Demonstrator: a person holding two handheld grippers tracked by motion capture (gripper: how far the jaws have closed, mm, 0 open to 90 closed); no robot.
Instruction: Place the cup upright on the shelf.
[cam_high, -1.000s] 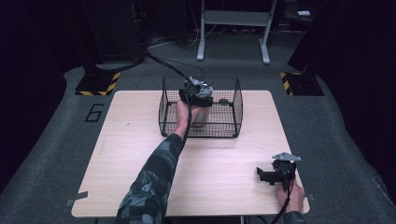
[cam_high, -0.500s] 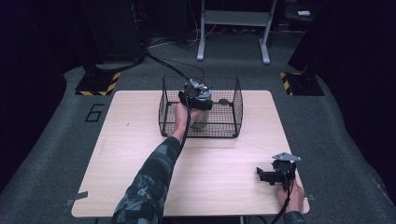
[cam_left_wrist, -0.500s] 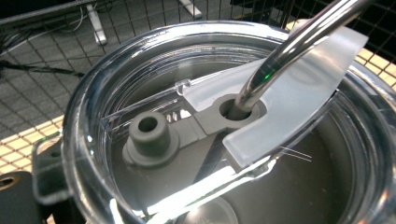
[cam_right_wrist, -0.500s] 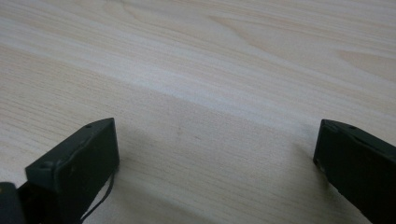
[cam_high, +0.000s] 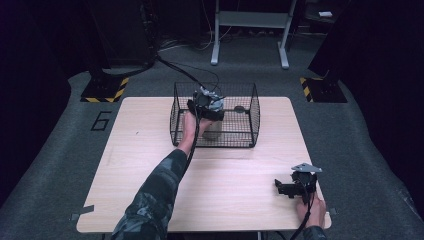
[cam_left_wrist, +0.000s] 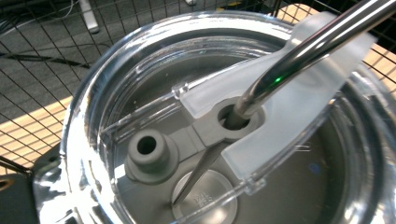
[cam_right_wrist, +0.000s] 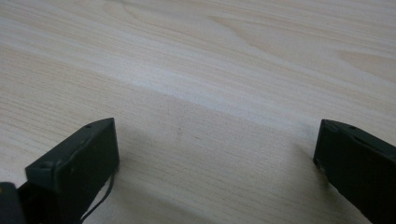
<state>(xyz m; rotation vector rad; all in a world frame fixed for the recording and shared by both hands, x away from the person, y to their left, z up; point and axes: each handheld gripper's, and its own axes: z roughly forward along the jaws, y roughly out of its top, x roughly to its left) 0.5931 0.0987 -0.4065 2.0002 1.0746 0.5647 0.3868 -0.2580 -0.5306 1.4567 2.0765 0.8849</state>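
Dark-floored lab: over the basket (cam_high: 247, 117) at the bench's far edge, our left gripper (cam_high: 206, 105) hovers above a lidded tumbler (cam_left_wrist: 196, 140) (grip indiscernible); right gripper (cam_high: 295, 186) rests wide apart, empty.

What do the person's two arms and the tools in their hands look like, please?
The left arm wears a camouflage sleeve in dark grey-green tones. The left tool is black with grey parts on top, and a black cable trails from it along the forearm. The right tool is black, with a grey three-cornered plate on top and its own black cable. Its two jaws are black, blocky and flat-faced in the right gripper view.
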